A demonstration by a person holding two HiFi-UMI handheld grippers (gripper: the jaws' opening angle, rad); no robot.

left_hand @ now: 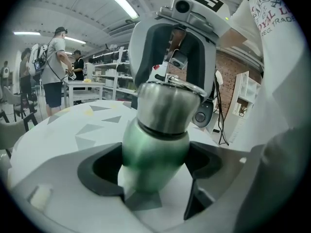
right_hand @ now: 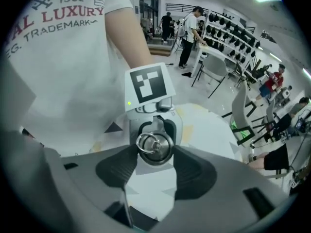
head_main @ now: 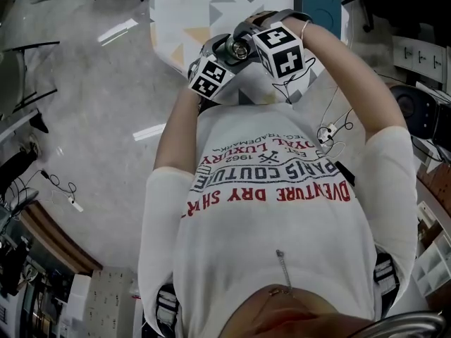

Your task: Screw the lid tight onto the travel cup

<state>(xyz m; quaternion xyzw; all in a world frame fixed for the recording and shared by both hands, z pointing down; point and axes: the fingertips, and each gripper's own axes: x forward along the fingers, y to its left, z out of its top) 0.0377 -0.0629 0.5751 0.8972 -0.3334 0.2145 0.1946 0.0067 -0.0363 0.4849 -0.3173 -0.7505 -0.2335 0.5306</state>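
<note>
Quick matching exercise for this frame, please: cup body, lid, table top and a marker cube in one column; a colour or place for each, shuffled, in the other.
Things:
1. cup body
2. lid
3. table top
4. marker cube

Descriptions:
a. black-and-white squares
b. green, clamped by the left gripper
c. silver, ring on top, between the jaws of the right gripper
d. white with grey and yellow triangles

Pairs: 1-b, 2-c, 3-d, 4-a

light: bright overhead strips (left_hand: pixel 116 1) | edges: fisheye-warped, dark vignette | near parts: soft
</note>
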